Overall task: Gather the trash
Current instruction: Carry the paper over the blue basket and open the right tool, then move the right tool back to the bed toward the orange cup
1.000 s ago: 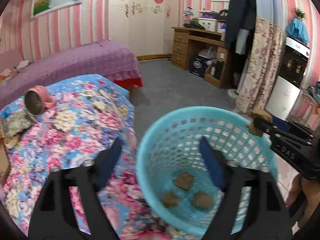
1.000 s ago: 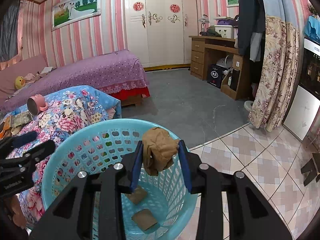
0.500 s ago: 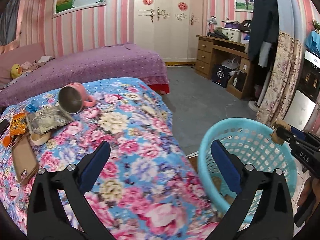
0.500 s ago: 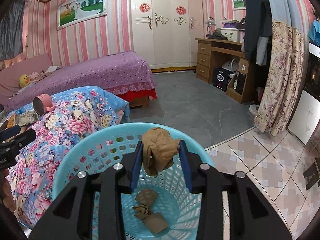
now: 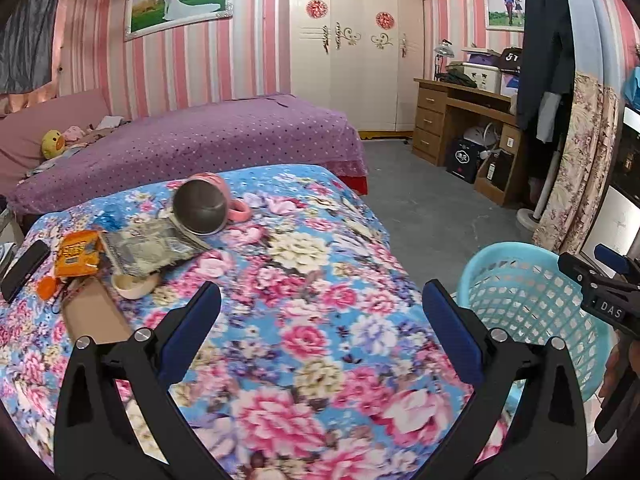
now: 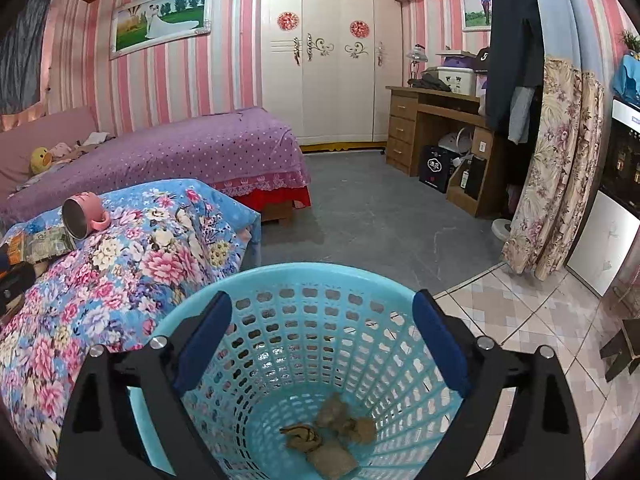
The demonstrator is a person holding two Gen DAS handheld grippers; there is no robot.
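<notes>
A light blue plastic basket (image 6: 320, 280) stands on the floor beside the flowered table; it also shows in the left wrist view (image 5: 516, 252). Several crumpled brown paper pieces (image 6: 332, 436) lie on its bottom. My right gripper (image 6: 322, 344) is open and empty above the basket's mouth; it appears at the right edge of the left wrist view (image 5: 600, 276). My left gripper (image 5: 320, 332) is open and empty over the flowered tablecloth (image 5: 304, 320). An orange snack wrapper (image 5: 76, 256) and a silvery wrapper (image 5: 148, 246) lie at the table's far left.
A pink mug (image 5: 206, 206) lies on its side on the table, with a small white bowl (image 5: 130, 284), a brown cardboard piece (image 5: 94, 318) and a black phone (image 5: 24, 268). A purple bed (image 5: 180, 140) lies behind. A wooden desk (image 5: 460, 120) and floral curtain (image 5: 580, 168) stand right.
My right gripper opened and the brown paper wad dropped into the basket. My left gripper swung left from over the basket to over the tablecloth.
</notes>
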